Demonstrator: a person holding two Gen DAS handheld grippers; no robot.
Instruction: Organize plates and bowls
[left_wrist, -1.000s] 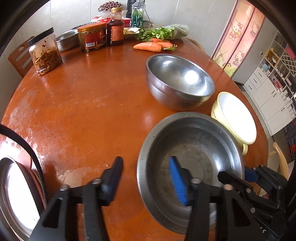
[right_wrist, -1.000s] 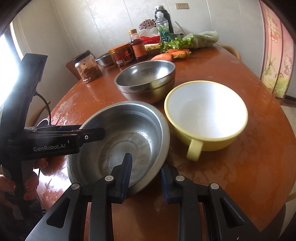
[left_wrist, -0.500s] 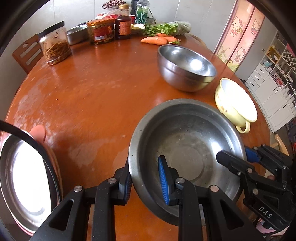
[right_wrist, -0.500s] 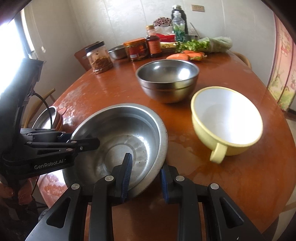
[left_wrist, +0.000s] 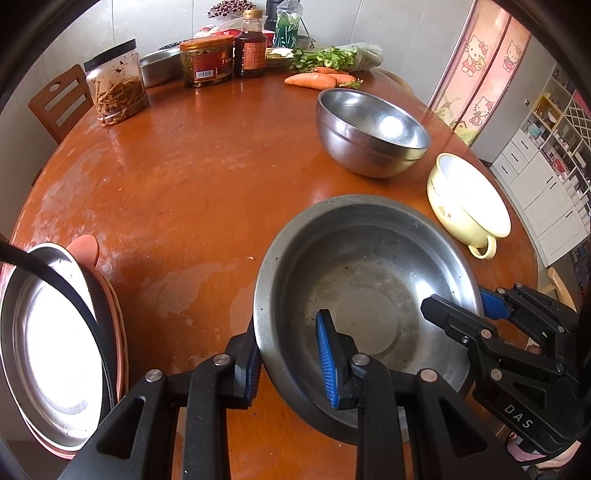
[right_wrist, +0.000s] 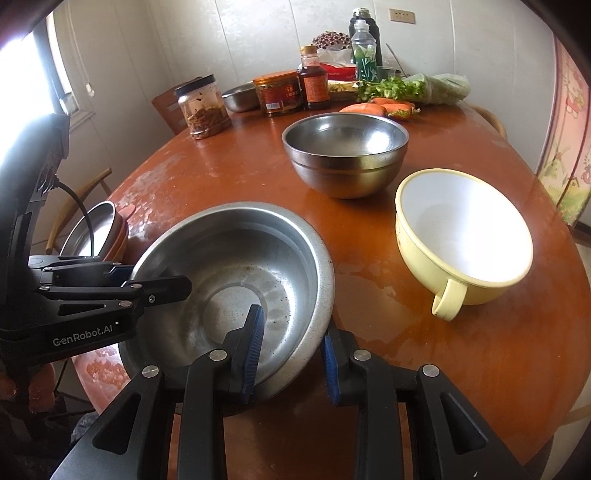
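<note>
A wide, shallow steel basin (left_wrist: 369, 288) (right_wrist: 240, 266) sits at the near side of the round wooden table (left_wrist: 207, 177). My left gripper (left_wrist: 290, 347) is shut on its left rim, one pad inside and one outside. My right gripper (right_wrist: 291, 332) pinches the opposite rim in the same way; its jaws are opening slightly, with the rim still between the pads. Each gripper shows in the other's view: the right gripper (left_wrist: 480, 332) and the left gripper (right_wrist: 147, 288). Behind the basin stand a deep steel bowl (left_wrist: 373, 136) (right_wrist: 347, 155) and a yellow handled bowl (left_wrist: 469, 199) (right_wrist: 461, 229).
A steel plate on pinkish plates (left_wrist: 55, 350) (right_wrist: 96, 229) rests at the table's left edge, crossed by a black cable. At the far side are jars (left_wrist: 118, 88), a sauce bottle (left_wrist: 251, 48), carrots (left_wrist: 314, 79), greens and a small steel pan. A wooden chair (left_wrist: 62, 99) stands behind.
My left gripper stood open beside the basin's rim and has shut on it. The basin and both grippers have drawn back toward the near table edge. The right grip looks unchanged.
</note>
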